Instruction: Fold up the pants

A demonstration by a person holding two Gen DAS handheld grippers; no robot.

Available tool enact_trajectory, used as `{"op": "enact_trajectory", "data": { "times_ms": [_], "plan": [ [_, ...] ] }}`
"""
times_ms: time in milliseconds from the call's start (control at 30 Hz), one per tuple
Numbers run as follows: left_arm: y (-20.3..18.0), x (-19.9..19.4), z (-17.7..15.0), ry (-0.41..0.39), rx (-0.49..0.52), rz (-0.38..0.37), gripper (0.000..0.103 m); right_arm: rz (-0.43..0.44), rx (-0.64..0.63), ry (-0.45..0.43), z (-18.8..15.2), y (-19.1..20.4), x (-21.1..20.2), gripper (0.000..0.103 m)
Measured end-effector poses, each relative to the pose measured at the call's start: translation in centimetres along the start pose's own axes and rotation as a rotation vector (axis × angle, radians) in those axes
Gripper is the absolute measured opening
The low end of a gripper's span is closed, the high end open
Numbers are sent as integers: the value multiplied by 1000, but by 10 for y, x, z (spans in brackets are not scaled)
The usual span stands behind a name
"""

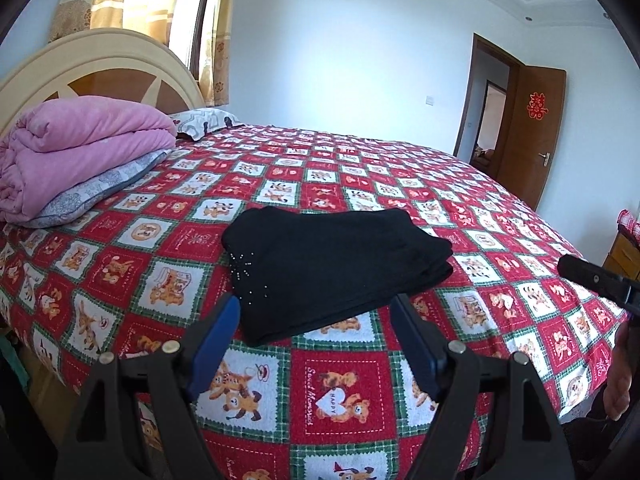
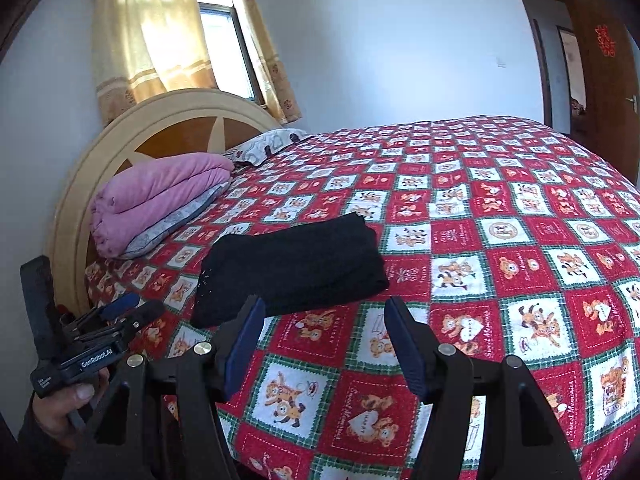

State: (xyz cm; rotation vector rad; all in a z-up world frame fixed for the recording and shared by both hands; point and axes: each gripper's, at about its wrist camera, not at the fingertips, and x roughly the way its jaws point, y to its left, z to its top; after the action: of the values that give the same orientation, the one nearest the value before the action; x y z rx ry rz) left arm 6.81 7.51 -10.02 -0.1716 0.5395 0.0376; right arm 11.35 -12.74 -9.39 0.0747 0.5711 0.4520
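Two wrist views of a bed. The pants (image 1: 332, 268), black and matte, lay folded into a thick, roughly rectangular stack on the bedspread (image 1: 340, 388), near its front edge and apart from both grippers. The left view showed small shiny studs scattered along the stack's near left corner and layered folds at its right end; in the right view the studs were barely discernible.

The left gripper (image 1: 316, 320) stood wide, its blue-padded fingers (image 1: 218, 336) on black jointed arms framing the near edge of the pants without touching them; nothing lay between the pads. The right gripper (image 2: 324, 320) likewise stood apart and empty, just short of the pants.

Only the right view showed the left gripper from outside, at lower left, with white lettering on its black body and a hand (image 2: 64, 404) wrapped around its handle. Only the left view showed part of the right gripper's black body at the right edge, and a wooden cabinet (image 1: 624, 256) beyond it.

The bedspread was a towelling-like check of red and white squares with cartoon bears and green borders. A soft pink quilt (image 1: 68, 152), folded in rounded layers, rested on a grey patterned pillow (image 1: 100, 192) before the arched, cream and brown headboard (image 1: 100, 72). A brown door (image 1: 532, 128) carrying a red paper emblem stood open in both views.
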Motion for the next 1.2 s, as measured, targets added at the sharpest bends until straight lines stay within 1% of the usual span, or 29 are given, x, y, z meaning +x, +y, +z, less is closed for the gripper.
{"op": "enact_trajectory", "data": {
  "times_ms": [400,433,500,567,667,767,900,1000,1200],
  "plan": [
    [-5,-12,5,-34,13,-1,80,-8,-17,-17,0,9,-6,64],
    [-5,-12,6,-35,15,1,82,-8,-18,-19,0,10,-7,64],
    [-5,-13,6,-41,18,3,90,-10,-24,-22,0,12,-9,64],
    [-6,-14,6,-49,19,5,94,-14,-32,-22,1,13,-9,64],
    [-7,-16,7,-55,25,0,95,-12,-36,-22,0,15,-10,65],
    [-8,-18,7,-63,31,1,98,-12,-36,-22,0,15,-10,65],
    [-10,-19,8,-73,39,22,103,-14,-33,-24,1,14,-10,65],
    [-11,-22,10,-89,53,54,103,-19,-36,-33,2,15,-13,65],
    [-10,-29,13,-121,50,52,103,-36,-61,-55,3,20,-19,65]
  ]
}}
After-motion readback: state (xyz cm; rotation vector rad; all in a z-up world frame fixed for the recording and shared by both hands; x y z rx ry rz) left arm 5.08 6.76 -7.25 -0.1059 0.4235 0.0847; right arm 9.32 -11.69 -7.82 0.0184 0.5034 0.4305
